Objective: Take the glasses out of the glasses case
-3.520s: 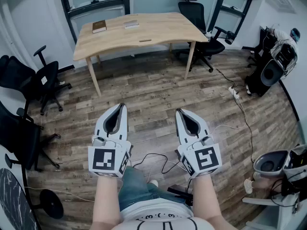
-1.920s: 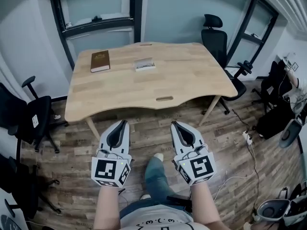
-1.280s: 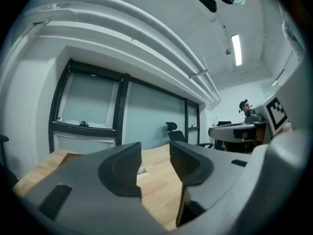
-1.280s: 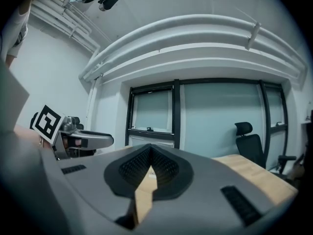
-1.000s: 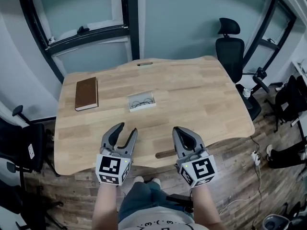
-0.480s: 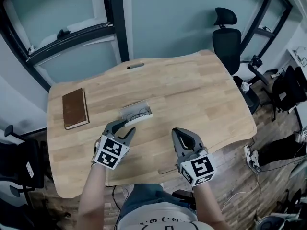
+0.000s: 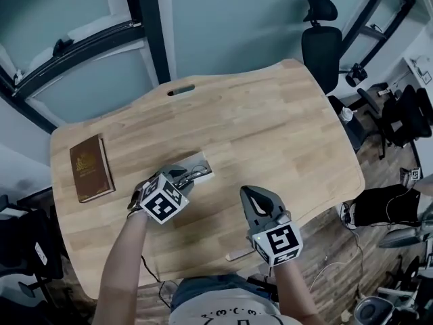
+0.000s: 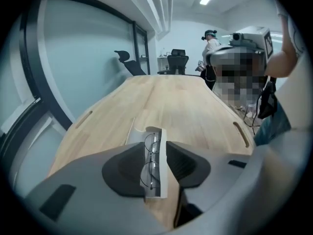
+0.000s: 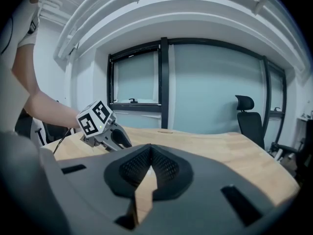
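A white open glasses case [image 7: 202,175] lies on the wooden table [image 7: 277,127], with thin wire-framed glasses [image 8: 149,161] inside. My left gripper [image 7: 184,175] points steeply down over the case's near end. Its jaws are closing, and the case [image 8: 162,153] and glasses show in the gap between them; I cannot tell if the pads touch. My right gripper [image 7: 249,191] hovers over the table's front, to the right of the case, shut with nothing in it. From the right gripper view [image 9: 150,155], the left gripper [image 9: 123,141] shows at the left.
A brown book [image 7: 88,168] lies at the table's left side. Behind the far right corner stands a black office chair [image 7: 321,42]. Glass partition walls run behind the table. A person stands at the table's end in the left gripper view.
The table has come closer in the head view. My left gripper swung forward and down onto the case and its jaws narrowed. The right gripper moved forward over the table's front, staying shut.
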The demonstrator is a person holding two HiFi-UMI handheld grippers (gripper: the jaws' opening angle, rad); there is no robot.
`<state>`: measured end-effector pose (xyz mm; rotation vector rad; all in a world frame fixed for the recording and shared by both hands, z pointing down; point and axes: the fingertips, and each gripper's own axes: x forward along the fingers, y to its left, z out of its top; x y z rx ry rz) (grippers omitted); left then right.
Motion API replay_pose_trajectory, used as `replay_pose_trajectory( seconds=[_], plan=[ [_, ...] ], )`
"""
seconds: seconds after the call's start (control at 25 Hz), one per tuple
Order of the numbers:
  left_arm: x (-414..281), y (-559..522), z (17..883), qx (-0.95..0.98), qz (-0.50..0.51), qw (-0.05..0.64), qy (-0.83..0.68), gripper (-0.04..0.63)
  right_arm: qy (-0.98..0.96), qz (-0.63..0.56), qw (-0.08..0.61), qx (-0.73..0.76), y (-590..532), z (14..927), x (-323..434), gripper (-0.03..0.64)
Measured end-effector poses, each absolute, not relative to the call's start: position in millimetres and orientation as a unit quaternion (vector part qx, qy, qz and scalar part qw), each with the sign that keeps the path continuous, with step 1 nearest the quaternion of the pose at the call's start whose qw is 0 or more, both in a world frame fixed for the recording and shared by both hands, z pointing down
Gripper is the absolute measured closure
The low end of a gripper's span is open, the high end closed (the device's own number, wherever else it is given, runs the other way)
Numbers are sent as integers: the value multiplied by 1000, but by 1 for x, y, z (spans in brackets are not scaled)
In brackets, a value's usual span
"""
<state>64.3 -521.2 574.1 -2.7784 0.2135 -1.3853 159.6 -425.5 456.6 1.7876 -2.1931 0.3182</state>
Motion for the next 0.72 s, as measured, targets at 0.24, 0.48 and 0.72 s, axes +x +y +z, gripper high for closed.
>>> replay_pose_trajectory(
  seconds=[0.24, 0.48, 0.72],
  plan=[
    [73, -532, 610, -866, -500, -4, 23, 463, -751, 123, 155, 629, -448, 466, 179, 606],
    [72, -541, 637, -844, -536, -17, 11, 500, -752, 135, 159, 625, -462, 479, 181, 606],
    [75, -539, 648, -832, -553, -42, -20, 548, -755, 139, 163, 619, -466, 487, 181, 606]
  ],
)
